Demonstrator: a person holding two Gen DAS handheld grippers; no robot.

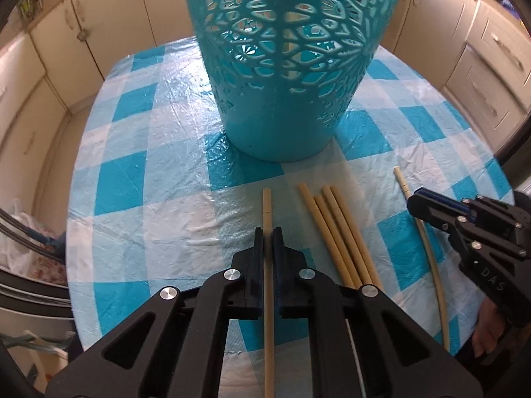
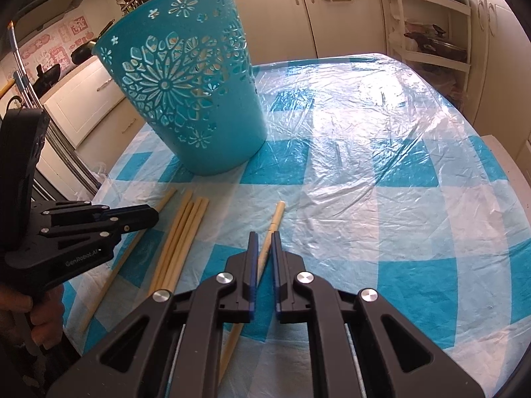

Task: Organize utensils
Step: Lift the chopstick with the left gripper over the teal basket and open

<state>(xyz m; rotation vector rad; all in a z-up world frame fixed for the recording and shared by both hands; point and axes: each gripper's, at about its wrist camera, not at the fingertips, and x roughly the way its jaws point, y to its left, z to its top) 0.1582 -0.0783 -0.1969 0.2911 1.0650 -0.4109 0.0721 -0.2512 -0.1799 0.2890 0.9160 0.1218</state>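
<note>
Gripping one chopstick [image 1: 267, 209] per gripper, left gripper [image 1: 268, 232] and right gripper [image 2: 264, 237] both clamped; next, lifting toward basket [image 2: 186, 83].

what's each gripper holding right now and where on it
Left gripper pinches one chopstick near its far end; right gripper likewise pinches another chopstick.

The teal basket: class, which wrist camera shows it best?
The right wrist view: the teal basket appears whole, from rim to base, standing on the checked tablecloth. The left wrist view shows only its lower wall and base; the rim is cut off.
</note>
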